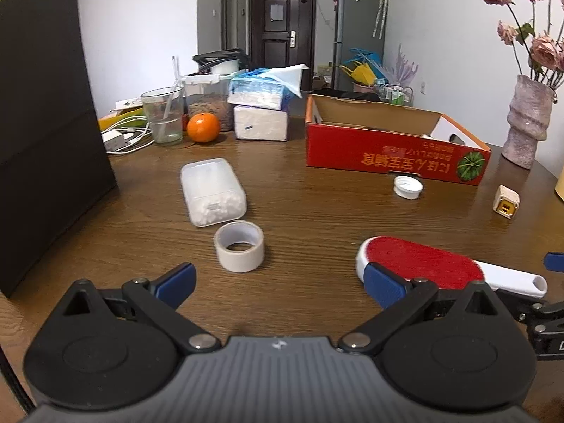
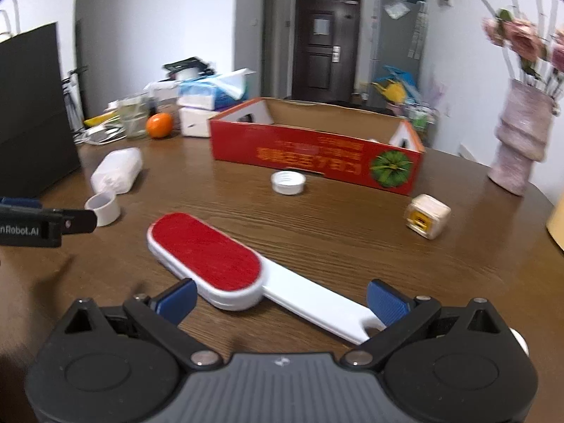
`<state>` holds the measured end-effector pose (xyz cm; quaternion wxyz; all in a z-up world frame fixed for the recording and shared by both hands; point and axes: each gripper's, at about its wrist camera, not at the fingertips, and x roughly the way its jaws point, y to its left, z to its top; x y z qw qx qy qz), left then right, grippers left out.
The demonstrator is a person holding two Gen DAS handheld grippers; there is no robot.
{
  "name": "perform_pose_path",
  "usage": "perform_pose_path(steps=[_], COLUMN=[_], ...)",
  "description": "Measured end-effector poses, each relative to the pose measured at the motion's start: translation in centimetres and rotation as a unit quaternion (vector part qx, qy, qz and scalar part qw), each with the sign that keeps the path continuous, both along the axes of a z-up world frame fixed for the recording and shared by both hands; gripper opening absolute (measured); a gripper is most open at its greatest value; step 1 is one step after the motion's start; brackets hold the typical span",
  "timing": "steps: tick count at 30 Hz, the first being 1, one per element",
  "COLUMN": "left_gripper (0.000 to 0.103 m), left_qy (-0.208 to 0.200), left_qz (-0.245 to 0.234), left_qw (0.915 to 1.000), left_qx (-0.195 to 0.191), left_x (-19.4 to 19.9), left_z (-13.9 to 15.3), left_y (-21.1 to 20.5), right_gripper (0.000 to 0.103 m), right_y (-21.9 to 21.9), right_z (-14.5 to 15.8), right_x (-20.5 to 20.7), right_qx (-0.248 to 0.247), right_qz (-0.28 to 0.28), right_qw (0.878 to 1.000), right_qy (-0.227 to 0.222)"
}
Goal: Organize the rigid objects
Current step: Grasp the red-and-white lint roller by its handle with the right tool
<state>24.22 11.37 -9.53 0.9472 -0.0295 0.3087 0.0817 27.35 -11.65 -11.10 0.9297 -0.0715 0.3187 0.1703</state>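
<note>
A white lint brush with a red pad [image 2: 208, 253] [image 1: 419, 261] lies flat on the wooden table, and its white handle [image 2: 317, 303] runs between the blue fingers of my open right gripper [image 2: 282, 299]. My left gripper [image 1: 278, 283] stands open over bare table, with a roll of white tape [image 1: 240, 246] [image 2: 104, 208] just ahead of it. Beyond the tape lies a clear plastic box of white bits [image 1: 212, 191] [image 2: 118, 171]. A white bottle cap [image 1: 408, 187] [image 2: 288, 182] and a small cream cube [image 1: 506, 201] [image 2: 426, 215] sit before the open red cardboard box [image 1: 394, 153] [image 2: 317, 155].
A tall black box [image 1: 46, 134] blocks the left side. At the back stand a glass [image 1: 164, 116], an orange [image 1: 203, 127], tissue packs [image 1: 261, 112] and cables. A pink vase of flowers [image 1: 527, 123] [image 2: 518, 141] stands at the right. The left gripper's side [image 2: 42, 224] shows at the right wrist view's left edge.
</note>
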Motion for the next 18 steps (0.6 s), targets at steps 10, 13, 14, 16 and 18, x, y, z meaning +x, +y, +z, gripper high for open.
perform_pose_path(steps=[10,13,14,16,18], left_gripper=[0.103,0.103,0.103,0.103,0.103], left_qy=[0.002,0.002,0.002,0.003,0.004], left_qz=[0.029,0.034,0.036,0.038,0.041], left_qw=[0.9996,0.9994,0.9993,0.9992,0.9991], left_qx=[0.005,0.006,0.007,0.008,0.007], left_x=[-1.1,-1.2,-1.2,-1.1,-1.0], left_z=[0.2,0.3,0.3,0.3,0.2], left_y=[3.1,3.7,3.8,4.0,4.2], right_gripper=[0.103,0.102,0.102,0.102,0.102], right_y=[3.3,3.6,3.6,3.6,3.5], right_z=[-1.3,-1.8,-1.9,-2.1,-2.3], right_x=[4.4,5.5,5.8,6.4,6.8], right_qx=[-0.014,-0.001,0.002,0.009,0.015], right_qz=[0.044,0.048,0.046,0.039,0.031], right_qw=[0.998,0.998,0.998,0.998,0.998], right_qy=[0.032,0.046,0.048,0.051,0.055])
